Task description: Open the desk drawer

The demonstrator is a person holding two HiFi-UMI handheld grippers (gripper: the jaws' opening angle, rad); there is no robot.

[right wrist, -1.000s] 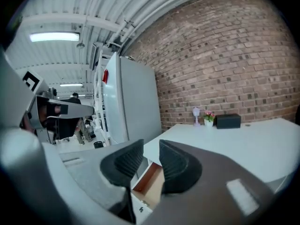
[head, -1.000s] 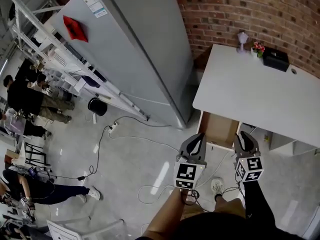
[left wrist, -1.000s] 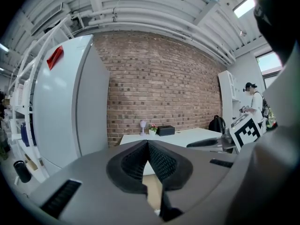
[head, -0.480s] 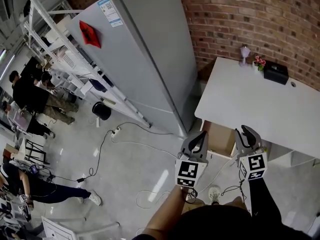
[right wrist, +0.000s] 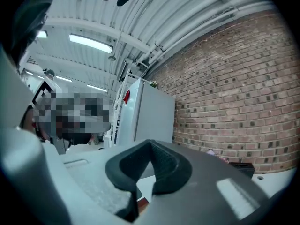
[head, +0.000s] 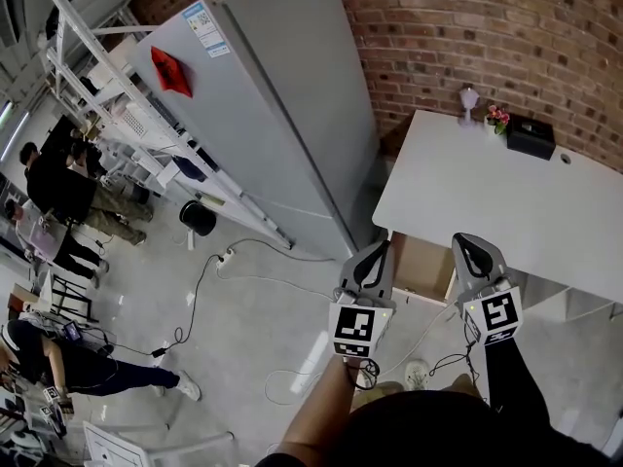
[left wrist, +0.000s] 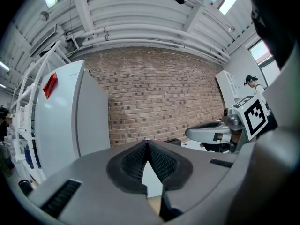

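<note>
Drawer (head: 424, 261): pulled out from under the near left corner of the white desk (head: 506, 193), brown wooden inside showing, nothing visible in it.

Position vs tools, head view: the drawer lies between the two grippers. Left gripper (head: 373, 266) overlaps its left edge, right gripper (head: 472, 256) its right edge. Both sit nearer the camera than the drawer. Contact with the drawer: cannot tell from this view.

Left gripper (left wrist: 148, 144): ribbed black pads meet at the tips, nothing between them. Through the narrow slit below the tips, white desk and a sliver of brown show.

Right gripper (right wrist: 151, 143): jaws have just been closing and are now together, nothing between them. It also appears at the right of the left gripper view, beside the left one and apart from it.

Desk top: black box (head: 531, 136), pink flowers (head: 498, 117) and a small pale ornament (head: 469, 98) along the far edge, against the brick wall (head: 487, 37).

Left of the desk: tall grey refrigerator (head: 282, 115) with a red tag (head: 167, 71). Cables (head: 195, 280) trail over the floor.
</note>
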